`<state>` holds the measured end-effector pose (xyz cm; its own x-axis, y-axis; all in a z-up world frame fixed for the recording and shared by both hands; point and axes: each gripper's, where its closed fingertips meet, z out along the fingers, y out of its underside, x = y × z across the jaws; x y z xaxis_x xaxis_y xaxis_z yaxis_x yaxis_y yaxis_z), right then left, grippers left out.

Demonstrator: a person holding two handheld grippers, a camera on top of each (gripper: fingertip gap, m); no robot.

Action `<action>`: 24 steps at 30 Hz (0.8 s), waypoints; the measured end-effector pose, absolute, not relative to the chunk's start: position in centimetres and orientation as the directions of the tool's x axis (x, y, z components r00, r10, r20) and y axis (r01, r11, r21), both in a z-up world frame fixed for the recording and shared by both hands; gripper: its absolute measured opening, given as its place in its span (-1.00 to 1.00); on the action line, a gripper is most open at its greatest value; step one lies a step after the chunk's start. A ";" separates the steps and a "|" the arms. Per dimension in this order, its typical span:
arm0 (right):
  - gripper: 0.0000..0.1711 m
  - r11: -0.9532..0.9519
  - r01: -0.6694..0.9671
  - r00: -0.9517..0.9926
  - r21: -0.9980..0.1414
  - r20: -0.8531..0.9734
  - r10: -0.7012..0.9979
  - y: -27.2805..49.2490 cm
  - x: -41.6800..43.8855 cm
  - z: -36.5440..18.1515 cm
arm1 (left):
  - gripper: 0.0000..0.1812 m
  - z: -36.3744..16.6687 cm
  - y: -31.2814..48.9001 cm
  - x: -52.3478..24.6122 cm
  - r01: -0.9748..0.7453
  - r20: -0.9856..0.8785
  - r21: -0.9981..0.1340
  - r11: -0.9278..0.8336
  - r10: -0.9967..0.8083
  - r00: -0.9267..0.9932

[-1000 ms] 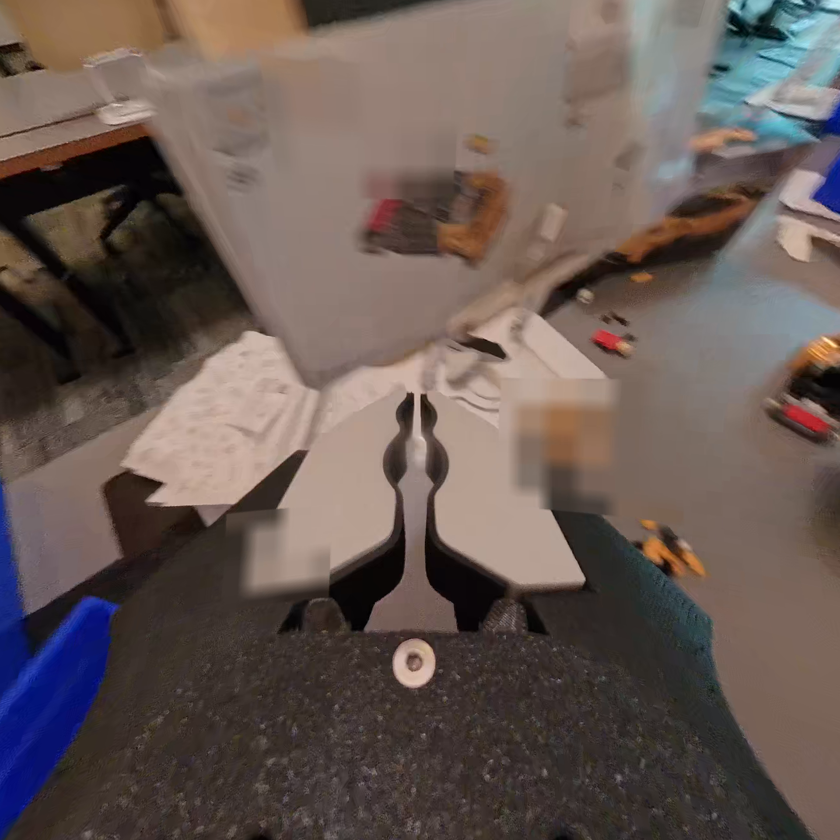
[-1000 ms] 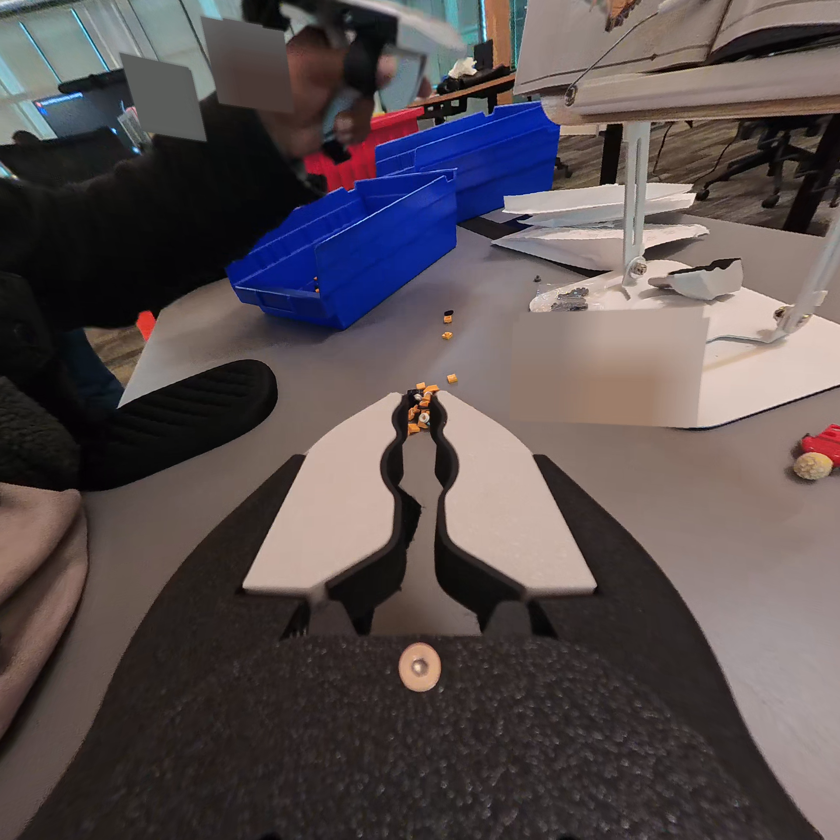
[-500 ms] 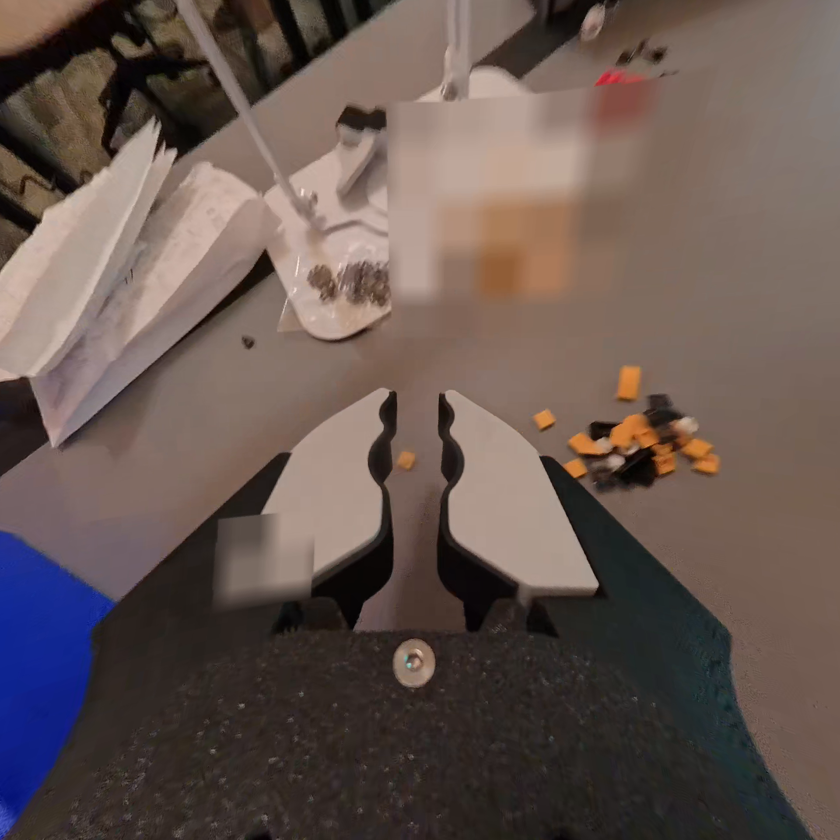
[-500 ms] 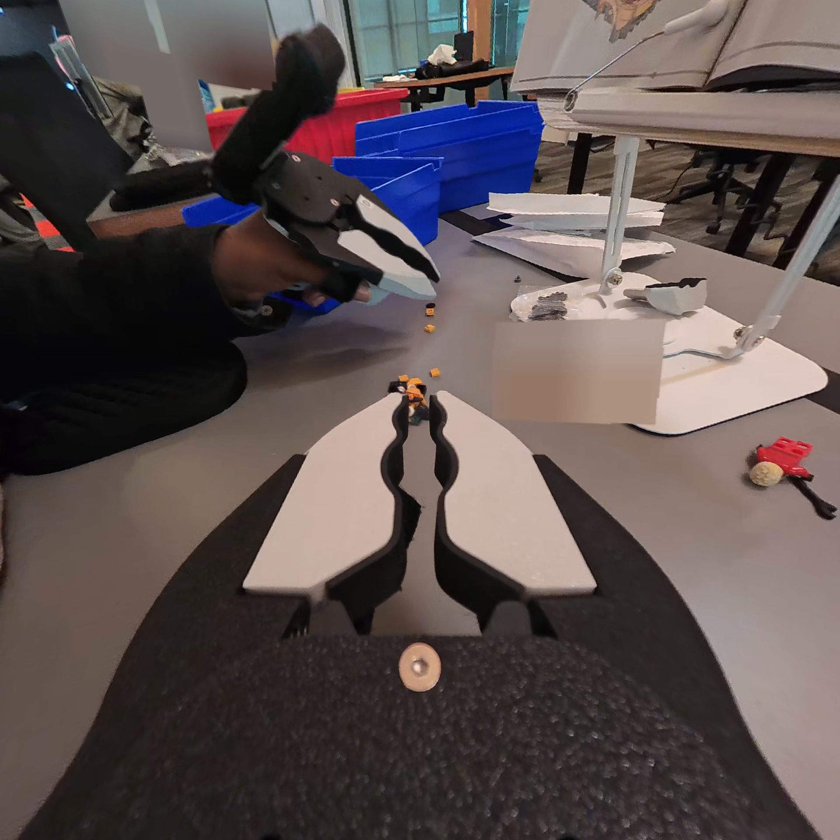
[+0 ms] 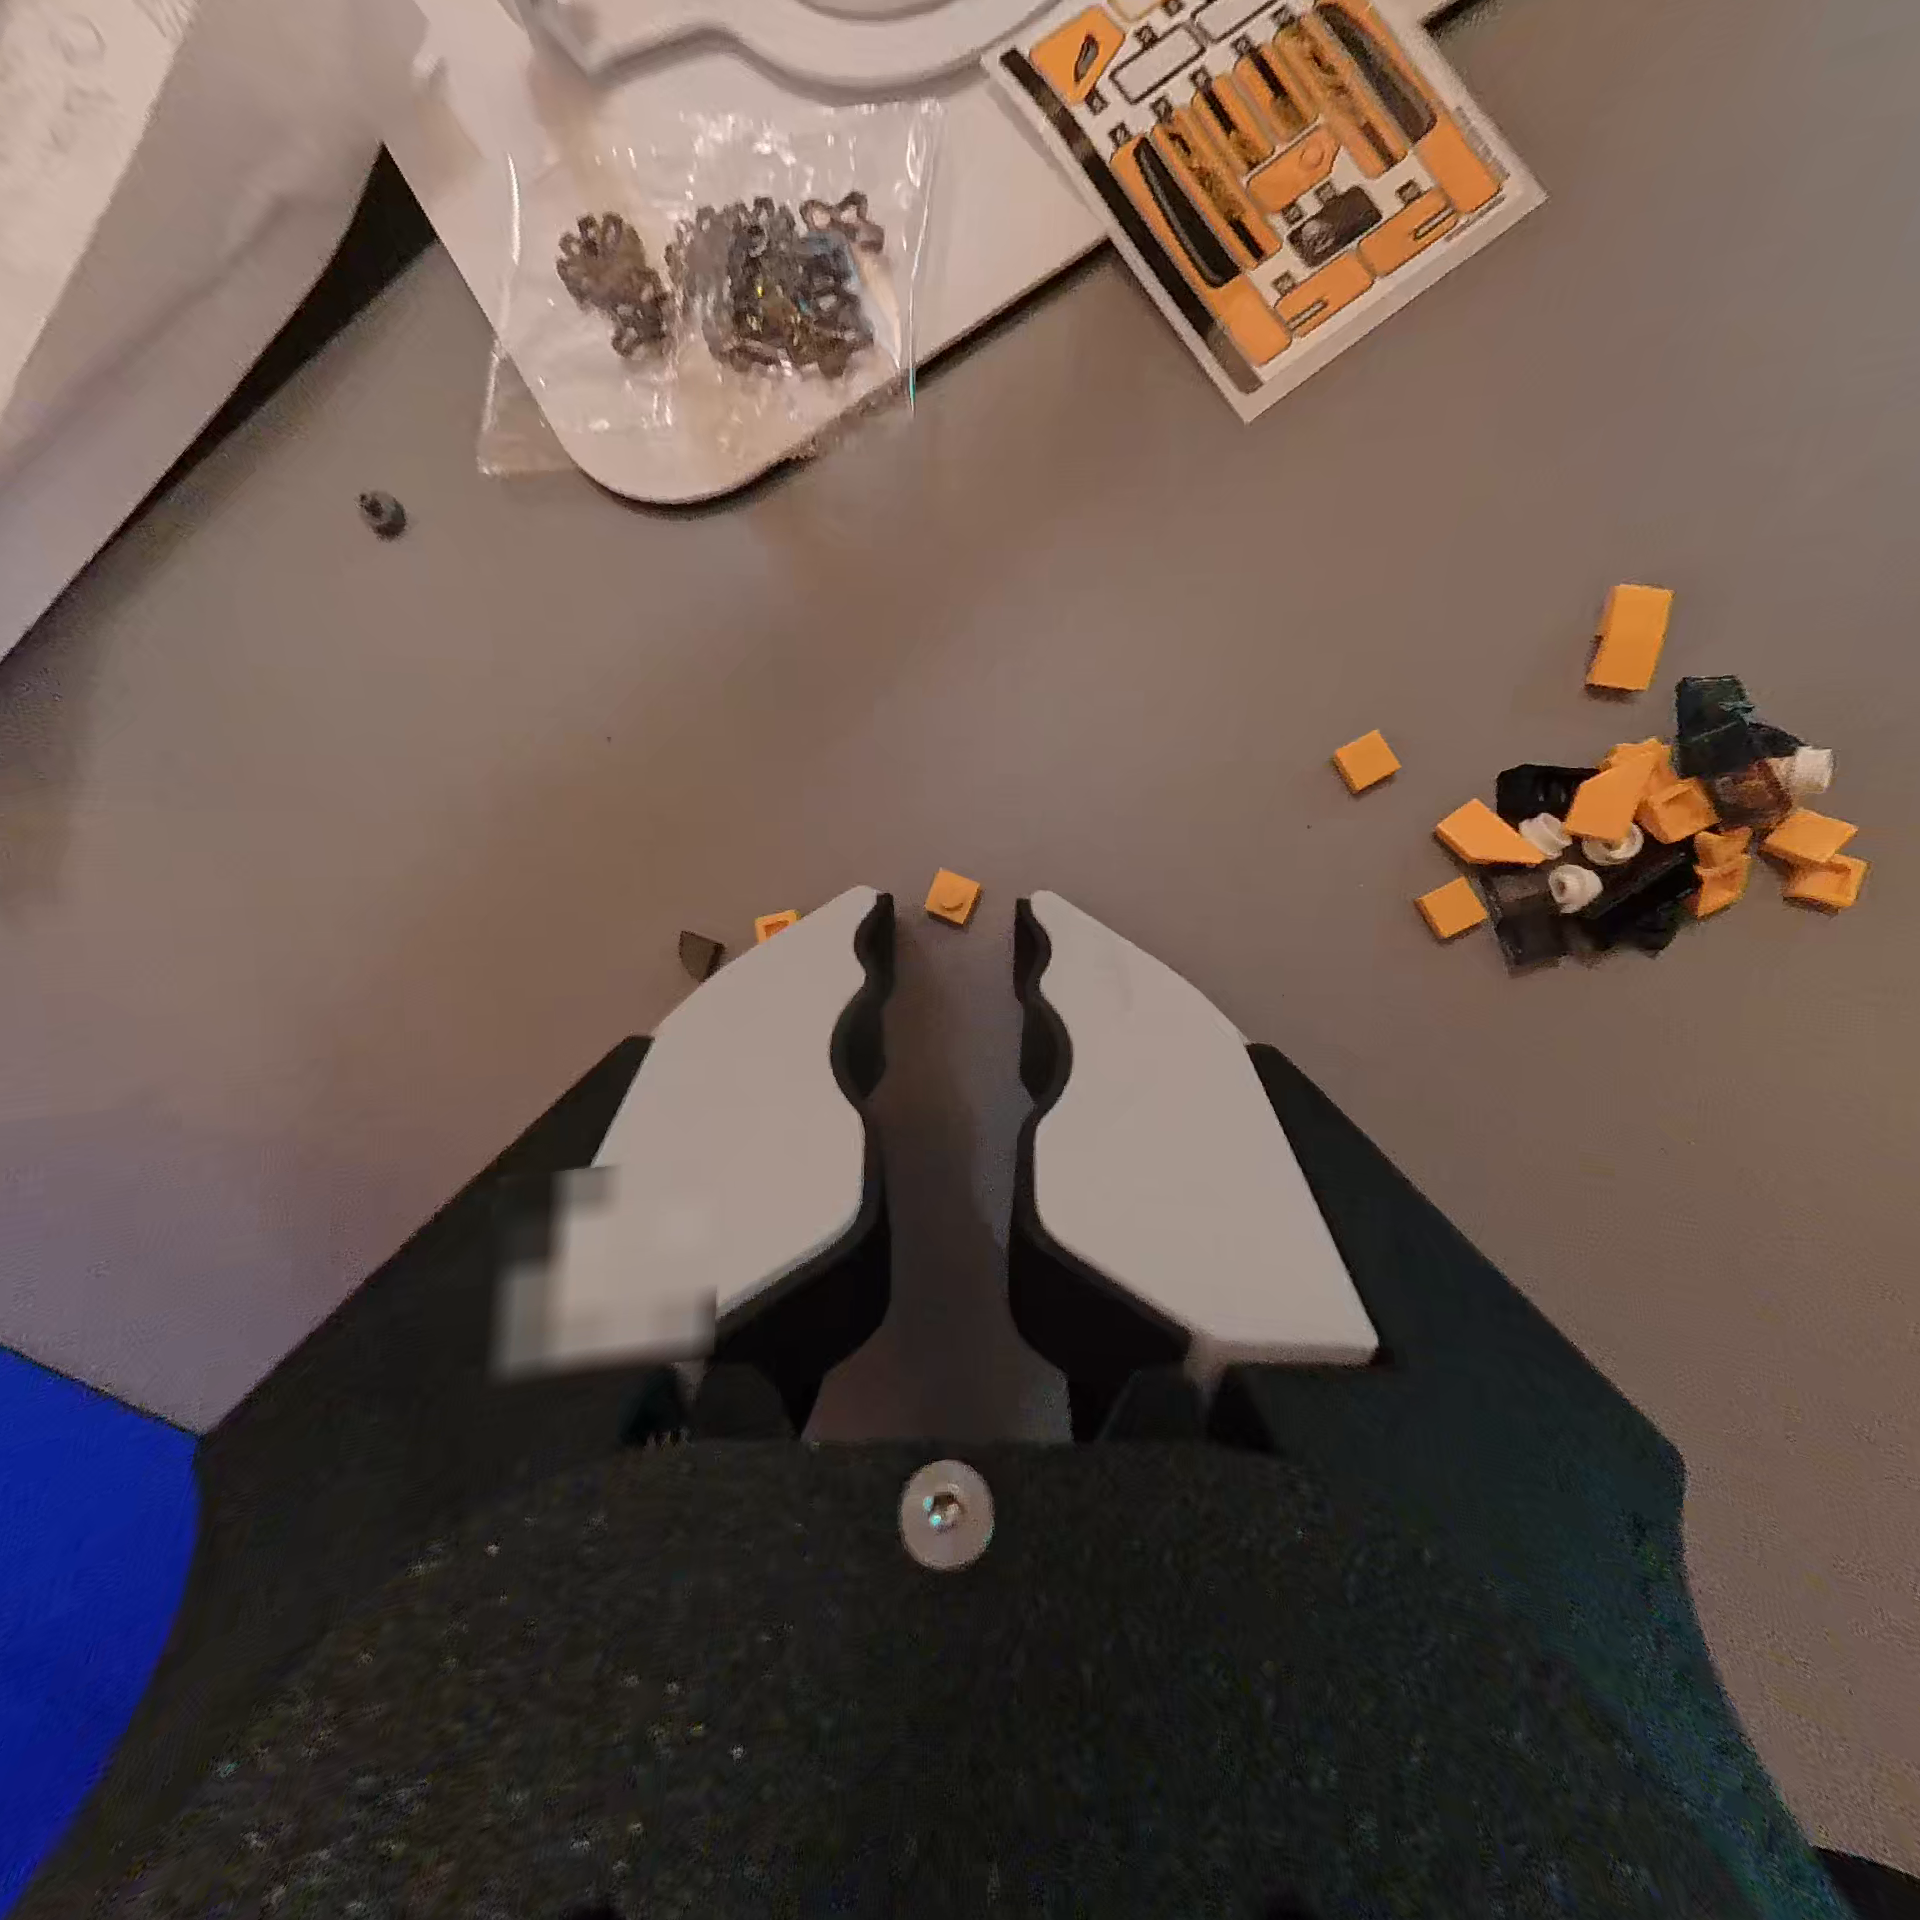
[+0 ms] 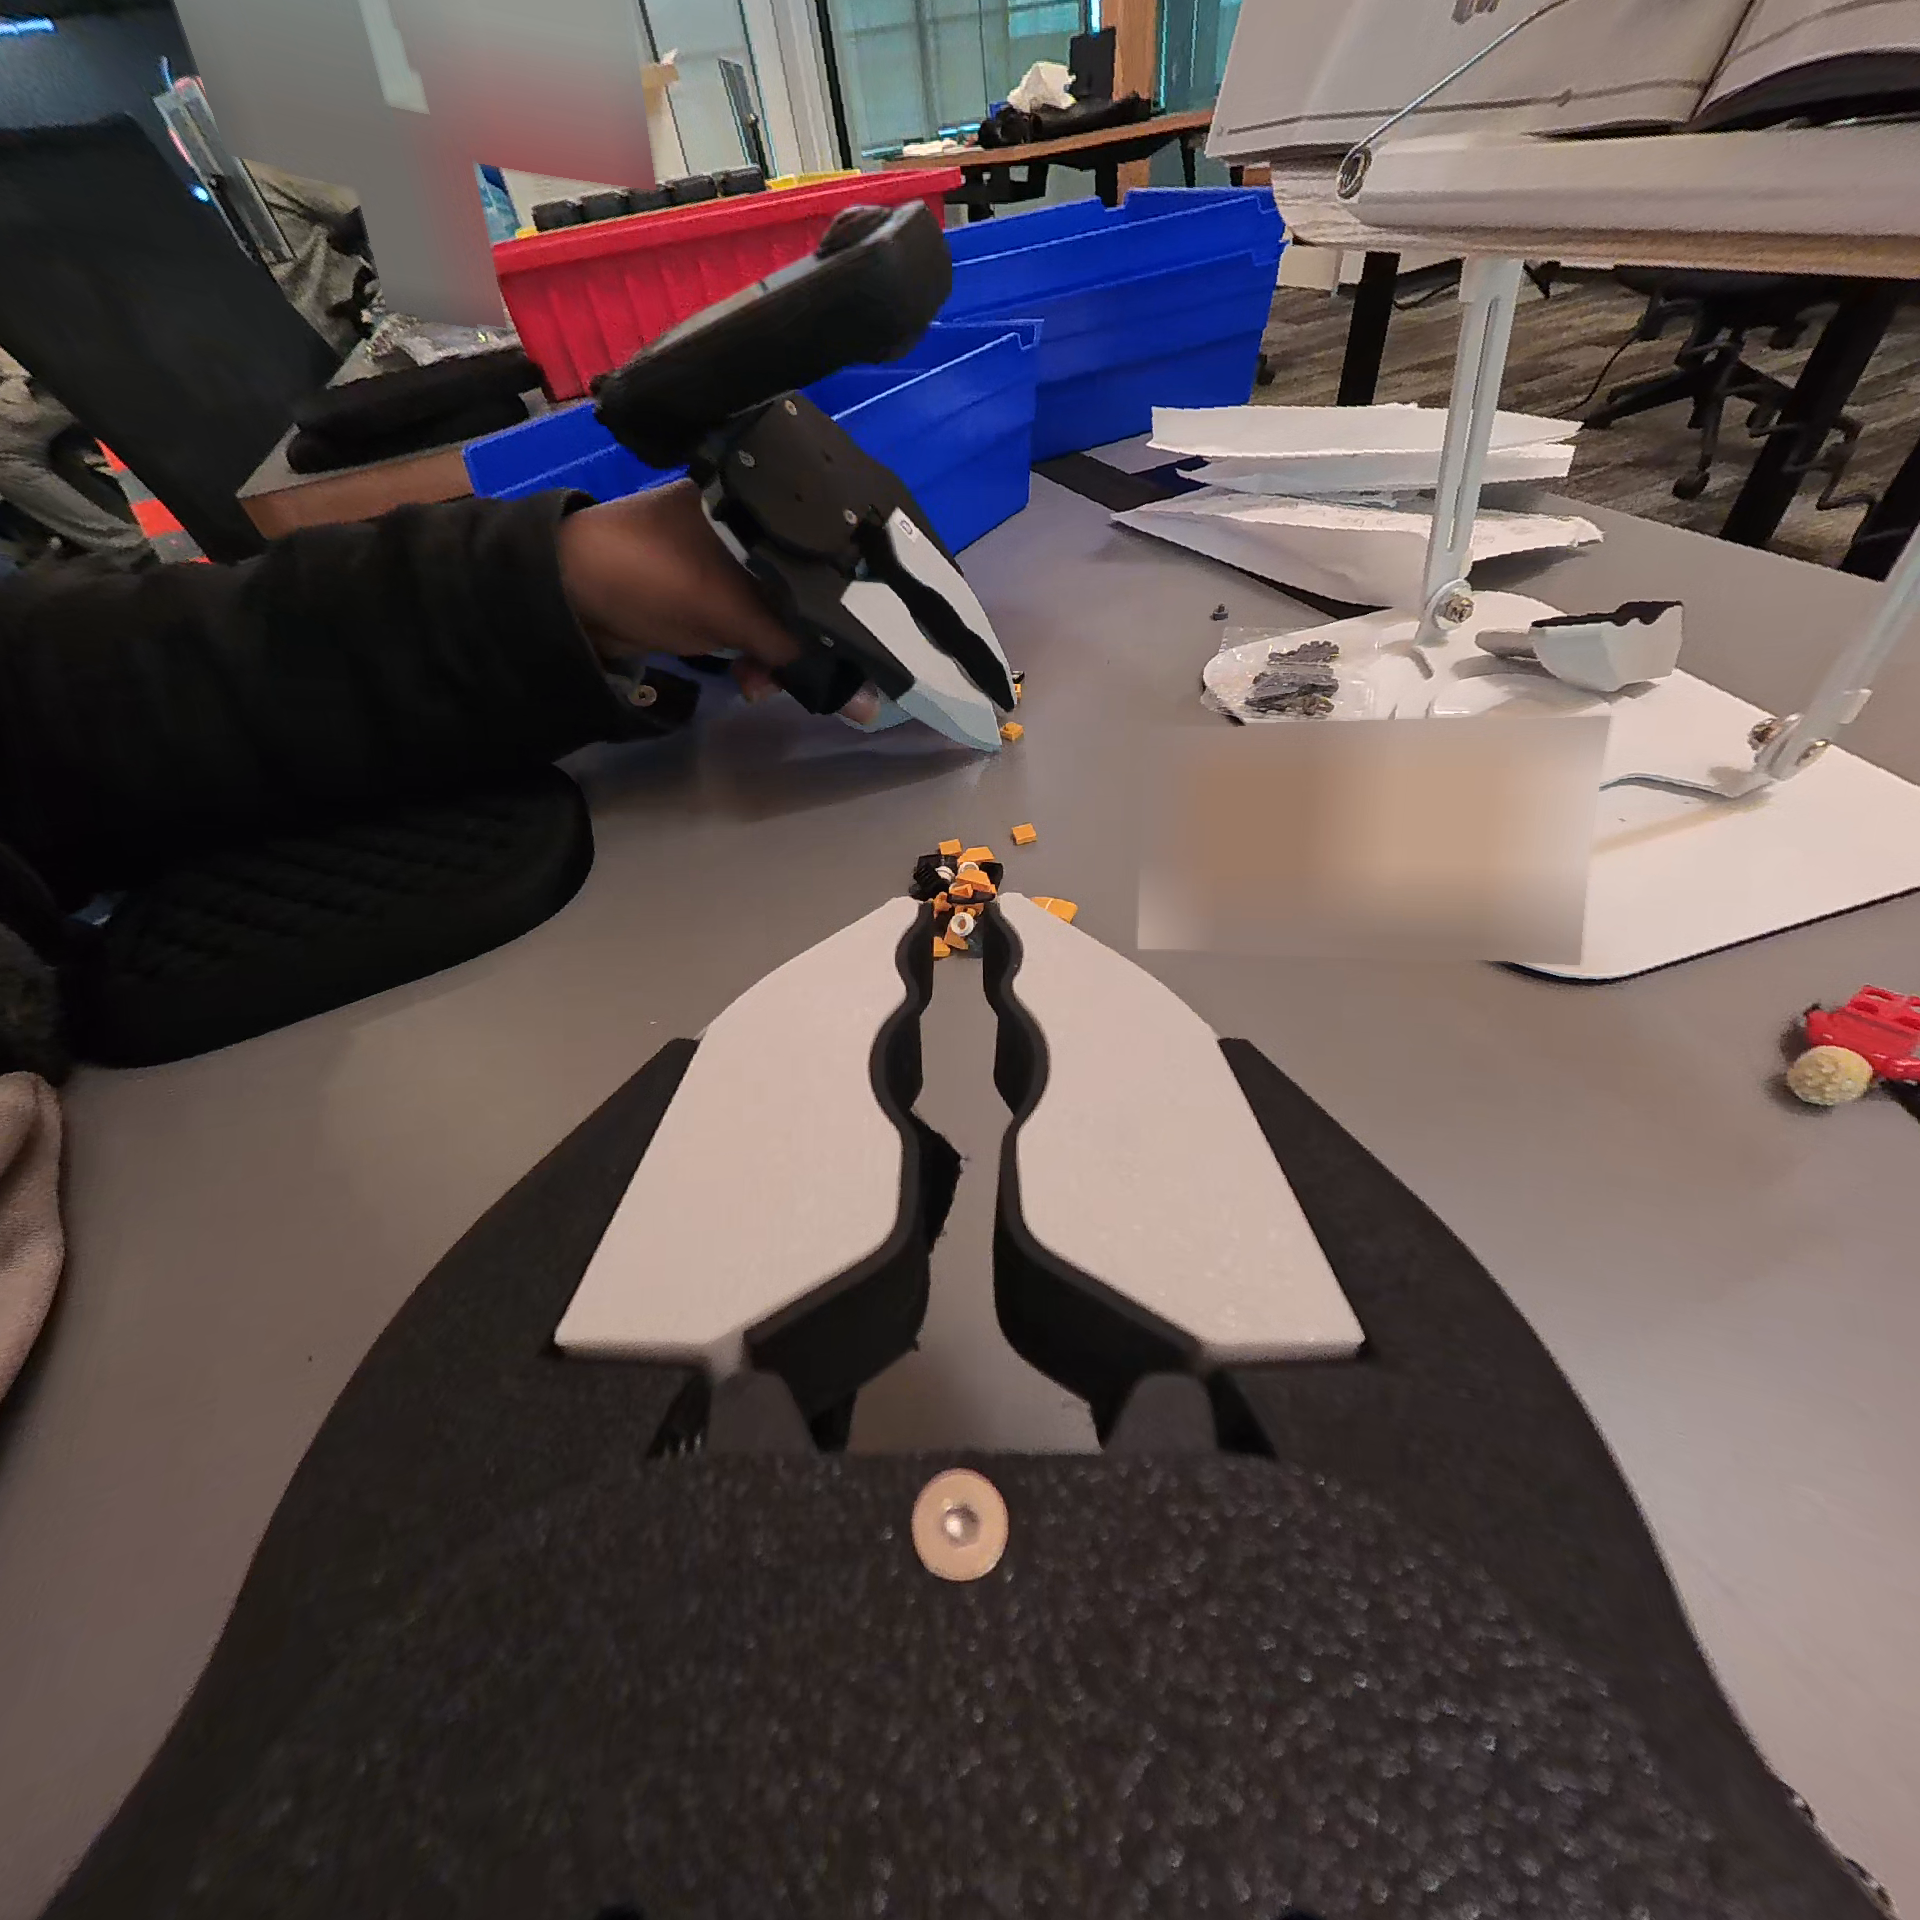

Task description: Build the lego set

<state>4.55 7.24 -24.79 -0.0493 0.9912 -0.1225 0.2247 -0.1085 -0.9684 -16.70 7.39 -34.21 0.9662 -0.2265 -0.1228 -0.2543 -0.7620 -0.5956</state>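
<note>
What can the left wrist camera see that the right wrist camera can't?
Only the left wrist view shows the sticker sheet unhidden and a small orange piece just ahead of the open left gripper.

Only the right wrist view shows the red bin, blue bins and a red toy part.

Both show the brick pile and parts bag.

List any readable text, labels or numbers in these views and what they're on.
Sticker sheet: tiny print along its edge, too small to read.
Open booklet, top right: print too blurred.
White paper sheets: faint print, illegible.
Nothing else legible.
</note>
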 end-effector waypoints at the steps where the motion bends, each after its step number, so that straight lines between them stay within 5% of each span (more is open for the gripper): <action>1: -0.91 -0.111 0.225 -0.051 -0.968 -0.125 0.991 7.2 4.5 -24.8 | -0.77 -34.2 7.5 -16.7 -0.252 -0.121 -0.594 -0.764 -0.226 0.967; 13: -0.91 -0.102 0.227 -0.054 -0.969 -0.117 0.992 7.1 4.6 -24.8 | -0.92 -34.3 7.3 -15.4 -0.250 -0.088 -0.596 -0.763 -0.247 0.965; 19: -0.90 -0.123 0.228 -0.071 -0.966 -0.142 0.987 6.5 4.4 -24.7 | -0.92 -28.4 7.3 -7.7 -0.502 -0.301 -0.772 -0.389 -0.472 0.829; 24: -0.89 -0.311 0.175 -0.112 -0.934 -0.332 0.937 5.7 4.0 -23.4 | -0.92 -25.2 5.5 -0.6 -0.639 -0.513 -0.766 -0.067 -0.534 0.672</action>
<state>4.01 5.66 -23.38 -0.1117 0.9366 -0.3322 0.1746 -0.3106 -0.9344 -0.60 5.51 -25.17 0.6719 -0.5338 -0.5134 -0.6389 -0.0670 -0.7664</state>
